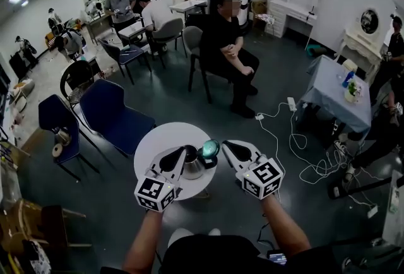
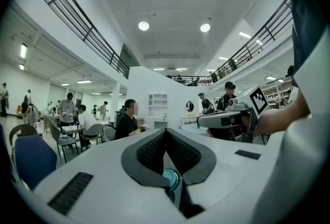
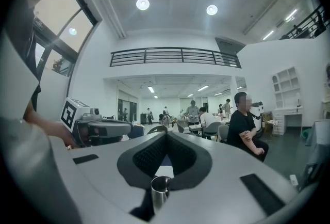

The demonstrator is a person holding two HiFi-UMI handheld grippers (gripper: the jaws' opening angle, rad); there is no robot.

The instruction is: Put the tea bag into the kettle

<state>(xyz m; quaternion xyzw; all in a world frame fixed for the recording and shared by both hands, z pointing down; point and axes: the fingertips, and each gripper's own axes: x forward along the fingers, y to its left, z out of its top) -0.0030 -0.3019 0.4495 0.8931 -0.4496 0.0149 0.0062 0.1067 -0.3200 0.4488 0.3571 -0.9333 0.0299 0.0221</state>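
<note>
Pinching the kettle [image 1: 193, 169] handle with your left hand-held gripper [image 1: 182, 154] and, apparently, the teal lid [image 1: 209, 149] with your right hand-held gripper [image 1: 225, 144] leaves neither free for the tea bag, which no view shows; tugging could tip the kettle off the tabletop [image 1: 158, 140].

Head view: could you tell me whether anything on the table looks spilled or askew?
Nothing stands out: the metal kettle stands upright on the round white table, with a teal round object by its top and no spill showing.

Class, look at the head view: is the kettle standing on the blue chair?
No, the kettle stands on the round white table, with the blue chair empty beside it.
</note>
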